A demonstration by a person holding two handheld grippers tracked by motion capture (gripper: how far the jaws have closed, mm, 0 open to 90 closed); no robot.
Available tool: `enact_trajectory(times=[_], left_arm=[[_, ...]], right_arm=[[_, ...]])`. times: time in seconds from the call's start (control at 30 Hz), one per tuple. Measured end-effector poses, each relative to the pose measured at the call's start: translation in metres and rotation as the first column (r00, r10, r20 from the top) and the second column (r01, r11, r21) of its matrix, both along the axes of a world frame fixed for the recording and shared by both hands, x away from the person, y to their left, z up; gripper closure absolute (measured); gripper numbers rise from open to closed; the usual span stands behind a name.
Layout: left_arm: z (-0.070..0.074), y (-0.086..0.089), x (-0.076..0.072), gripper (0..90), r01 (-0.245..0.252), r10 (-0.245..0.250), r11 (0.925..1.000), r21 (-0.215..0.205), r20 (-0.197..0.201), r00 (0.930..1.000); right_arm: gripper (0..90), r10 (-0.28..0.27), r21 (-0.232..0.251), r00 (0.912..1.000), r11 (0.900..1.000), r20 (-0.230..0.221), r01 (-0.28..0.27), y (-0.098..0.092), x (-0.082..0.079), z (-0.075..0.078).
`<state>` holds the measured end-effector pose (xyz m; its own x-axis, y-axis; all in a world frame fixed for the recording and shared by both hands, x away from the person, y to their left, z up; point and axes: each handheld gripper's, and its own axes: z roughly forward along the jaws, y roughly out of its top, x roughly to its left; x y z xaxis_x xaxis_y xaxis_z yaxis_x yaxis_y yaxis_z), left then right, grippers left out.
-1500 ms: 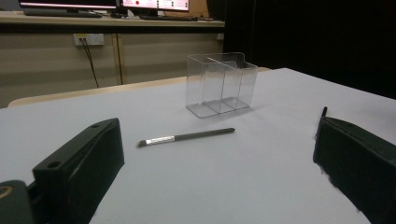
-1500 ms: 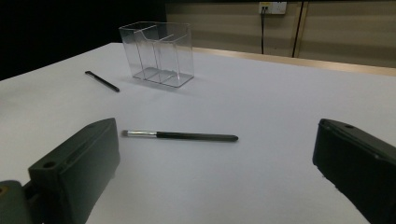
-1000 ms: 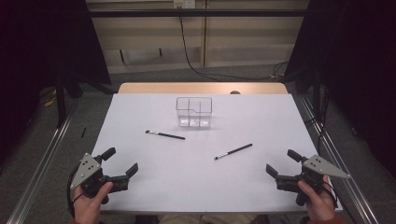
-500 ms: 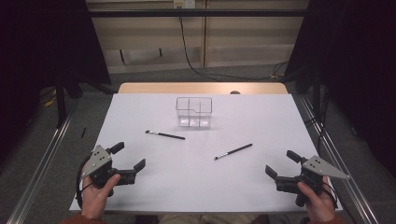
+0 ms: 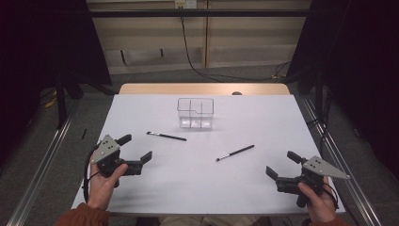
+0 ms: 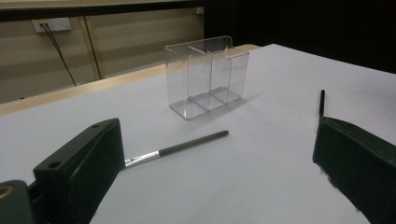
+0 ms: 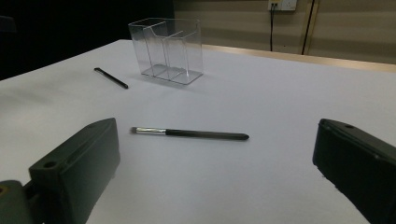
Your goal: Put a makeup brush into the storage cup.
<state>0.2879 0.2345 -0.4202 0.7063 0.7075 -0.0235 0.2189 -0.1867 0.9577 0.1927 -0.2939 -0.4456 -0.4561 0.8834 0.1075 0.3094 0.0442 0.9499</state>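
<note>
White table (image 5: 197, 179), brush (image 5: 166, 136) just ahead of left gripper (image 5: 137, 148)

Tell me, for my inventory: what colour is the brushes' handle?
Black, with a silver collar; clearest on the brush in the right gripper view.

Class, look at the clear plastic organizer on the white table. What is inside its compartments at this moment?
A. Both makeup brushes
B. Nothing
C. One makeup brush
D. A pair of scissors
B. The organizer stands with bare compartments, while the two brushes lie flat on the table apart from it: one brush to its front left, the other brush to its front right.
</note>
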Motion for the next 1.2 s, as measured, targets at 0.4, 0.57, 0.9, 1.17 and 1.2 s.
enact_trajectory(times=[0.4,0.57,0.9,1.17,1.2], left_arm=[[0.011,-0.012,0.027,1.7,0.006,-0.006,0.9999,-0.016,0.024,0.9997],[0.013,-0.018,0.042,2.3,-0.006,0.006,0.9999,0.014,0.015,0.9999],[0.022,-0.023,0.065,2.0,0.002,-0.003,0.9996,0.028,0.014,0.9999],[0.023,-0.028,0.087,3.5,-0.002,0.003,0.9986,0.054,-0.005,1.0],[0.023,-0.028,0.087,3.5,-0.002,0.003,0.9986,0.054,-0.005,1.0]], right_arm=[[0.4,-0.002,0.011,1.0,1.0,-0.004,0.002,-0.002,0.0,-0.001],[0.4,-0.001,0.005,1.0,1.0,-0.005,0.001,-0.001,-0.002,0.0],[0.4,0.0,0.004,1.0,1.0,-0.003,0.0,-0.001,-0.003,0.0],[0.5,0.01,0.001,0.9999,1.0,-0.001,-0.01,0.0,-0.003,0.0],[0.5,0.01,0.001,0.9999,1.0,-0.001,-0.01,0.0,-0.003,0.0]])
